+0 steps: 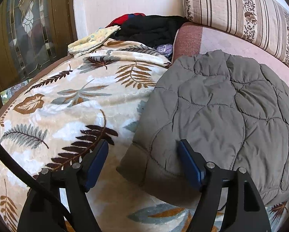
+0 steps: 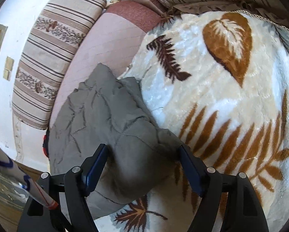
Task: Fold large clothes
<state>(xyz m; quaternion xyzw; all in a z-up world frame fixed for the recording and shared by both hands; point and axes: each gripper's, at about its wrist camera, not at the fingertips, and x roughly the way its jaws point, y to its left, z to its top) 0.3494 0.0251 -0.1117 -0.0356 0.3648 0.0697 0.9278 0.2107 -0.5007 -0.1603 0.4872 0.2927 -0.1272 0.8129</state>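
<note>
A grey quilted jacket lies folded on a cream blanket with a leaf print. My left gripper is open, its fingers wide apart just above the jacket's near left corner and ribbed hem. In the right wrist view the same jacket lies bunched on the blanket. My right gripper is open, and its fingers straddle a raised fold of the jacket without closing on it.
A striped floral cushion leans on a pink sofa seat behind the jacket. A pile of black and red clothes and a pale folded cloth lie at the back. A dark glazed cabinet stands at left.
</note>
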